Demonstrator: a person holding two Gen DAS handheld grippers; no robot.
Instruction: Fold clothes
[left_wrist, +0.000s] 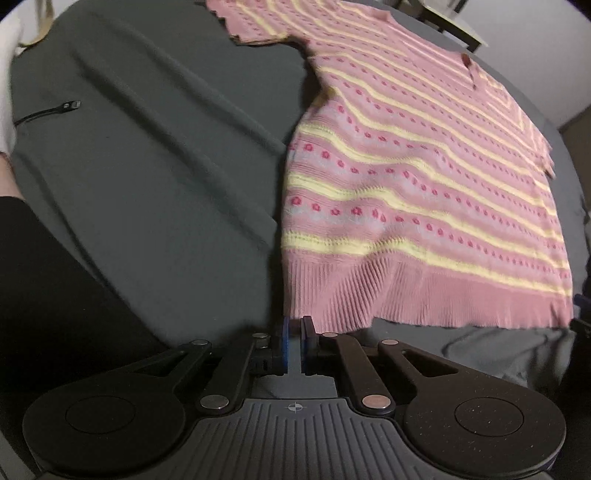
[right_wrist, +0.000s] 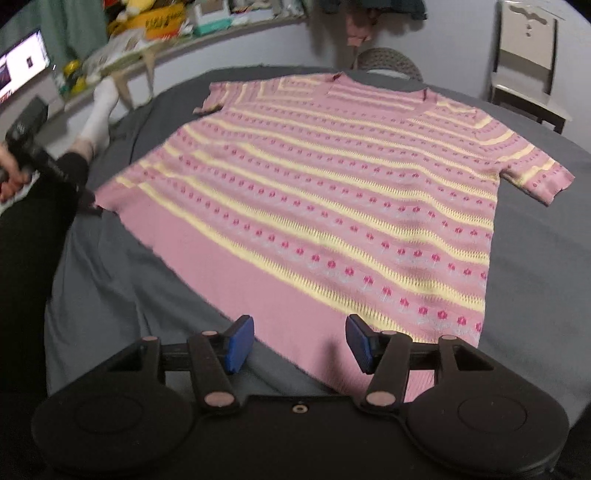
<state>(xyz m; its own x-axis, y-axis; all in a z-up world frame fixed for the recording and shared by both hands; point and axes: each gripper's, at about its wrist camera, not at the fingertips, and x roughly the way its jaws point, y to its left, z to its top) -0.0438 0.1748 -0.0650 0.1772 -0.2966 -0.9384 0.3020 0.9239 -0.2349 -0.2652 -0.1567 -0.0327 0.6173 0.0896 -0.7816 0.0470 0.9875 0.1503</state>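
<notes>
A pink knitted short-sleeved sweater with yellow stripes and rows of small red flowers (right_wrist: 332, 206) lies flat and spread out on a grey cloth-covered surface (right_wrist: 122, 280). Its ribbed lower hem (left_wrist: 424, 299) is the edge nearest to both cameras; the neckline and the two sleeves point away, toward the far rim of the surface.

The left gripper (left_wrist: 294, 345) is just beside the left corner of the hem. Its blue pads (left_wrist: 284, 345) stand almost together, with only a thin slit between them, and no cloth shows in that slit. In the right wrist view the tip of this tool seems to meet the corner of the sweater, but that part is blurred and I cannot tell if it holds anything.

The right gripper (right_wrist: 300, 343) hangs over the hem near its right end. Its fingers (right_wrist: 240, 341) are wide apart, with the pink knit lying in the gap below them, and nothing is gripped.

To the left of the sweater the grey cloth is bare over a wide area, with long soft ridges and a short black zipper (left_wrist: 48, 110). A narrower bare band runs in front of the hem, and another one along the right side under the right sleeve (right_wrist: 535, 173).

The knit looks soft and a little fuzzy; the yellow stripes have an open, lace-like pattern, and the hem is made of fine vertical ribs. Behind the surface stand a pale wooden chair (right_wrist: 524, 62) and a long cluttered shelf (right_wrist: 155, 40).
</notes>
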